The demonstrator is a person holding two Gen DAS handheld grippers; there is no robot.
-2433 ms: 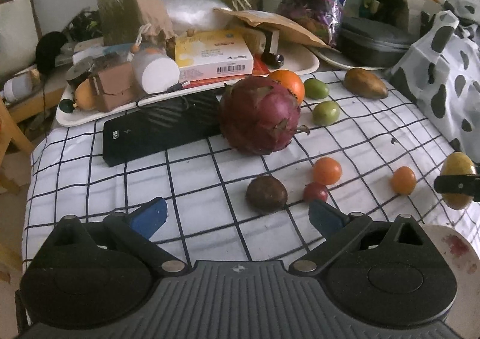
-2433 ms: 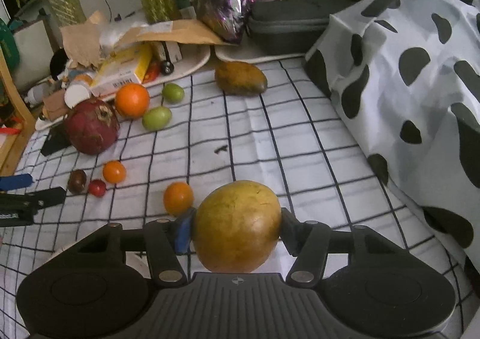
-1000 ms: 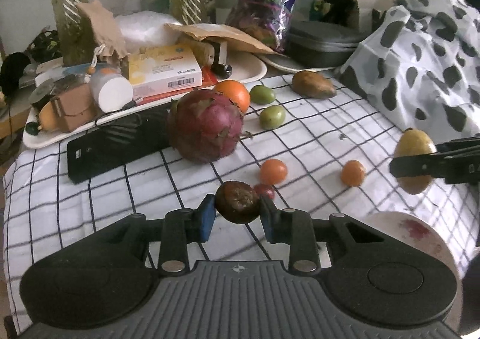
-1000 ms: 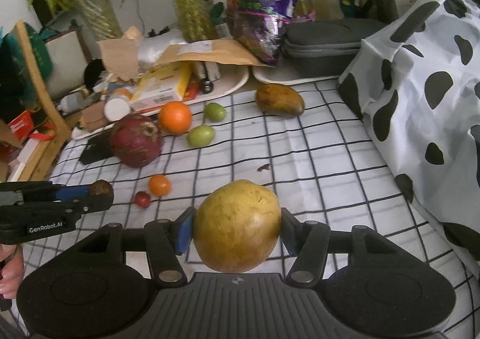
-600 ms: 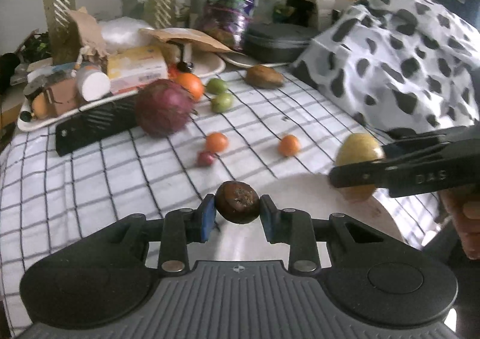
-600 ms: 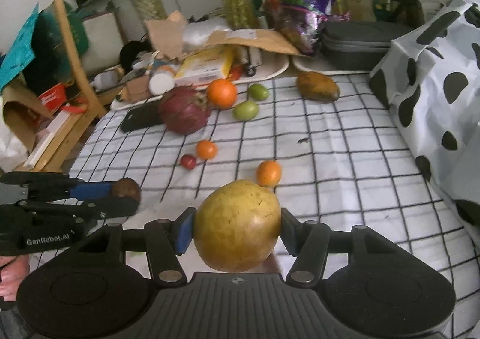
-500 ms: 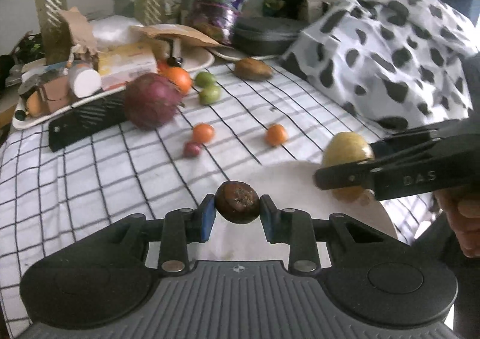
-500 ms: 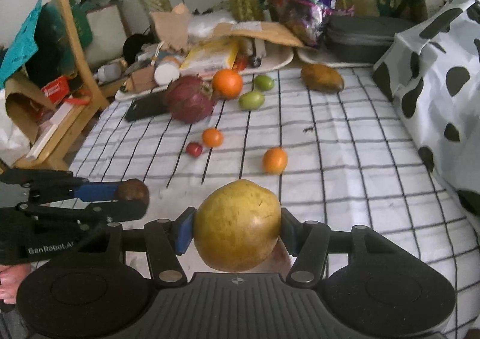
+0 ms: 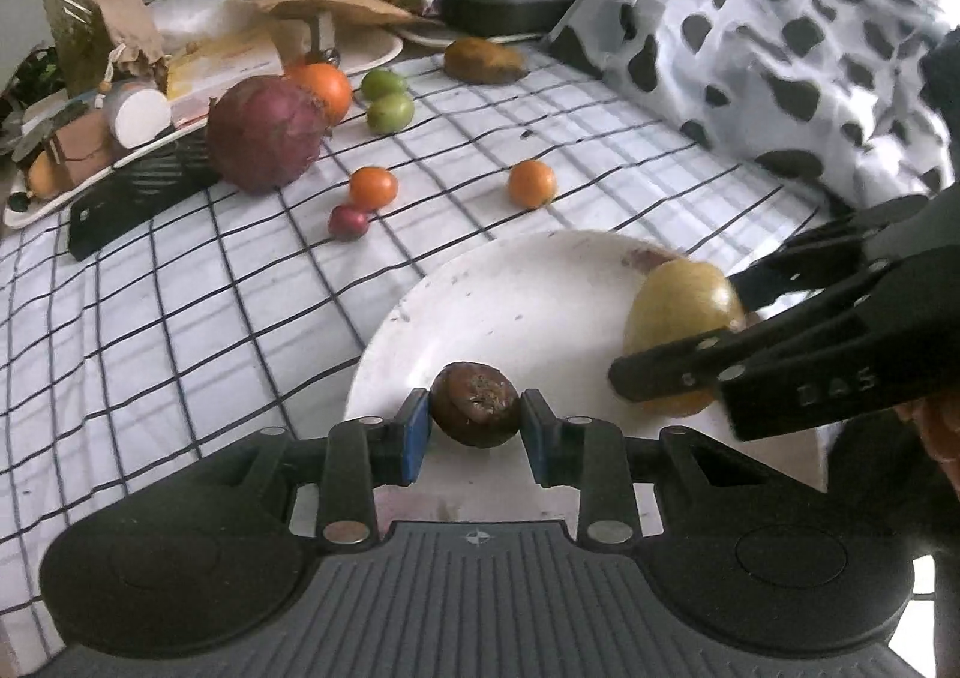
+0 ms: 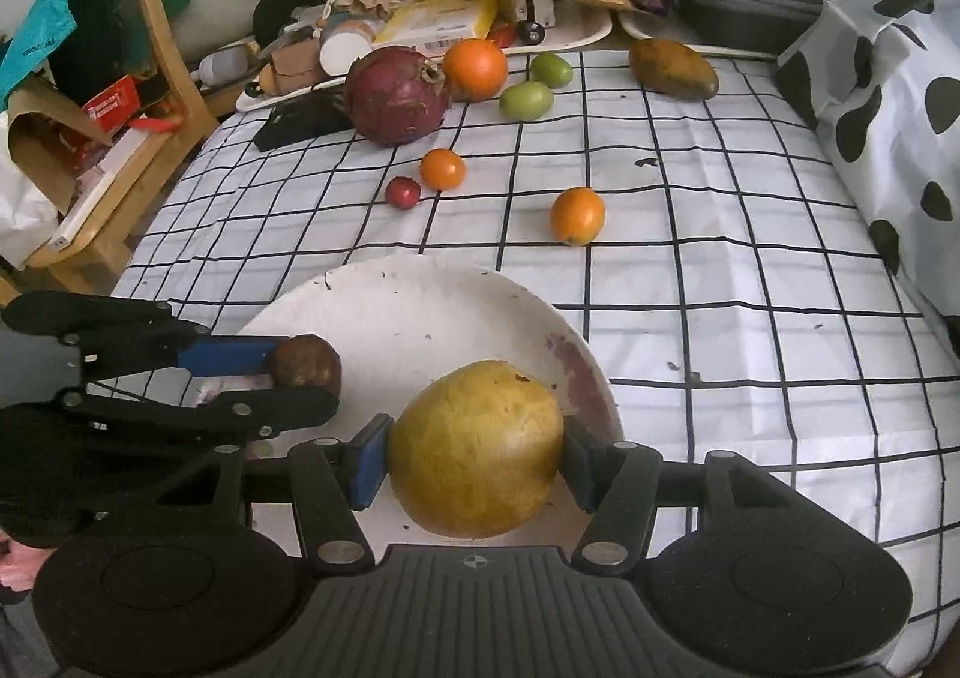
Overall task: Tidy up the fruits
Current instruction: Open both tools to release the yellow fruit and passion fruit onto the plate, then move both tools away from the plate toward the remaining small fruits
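Right wrist view: one yellow fruit (image 10: 477, 447) sits clamped in the right gripper (image 10: 477, 462) over one white plate (image 10: 420, 312). One dark fruit (image 9: 476, 404) is pinched in the left gripper (image 9: 476, 432) above it. Three orange fruits, two green, remain on the cloth.

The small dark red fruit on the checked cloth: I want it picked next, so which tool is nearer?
Left. The left tool sits directly below the small dark red fruit; the right tool is off to its right.
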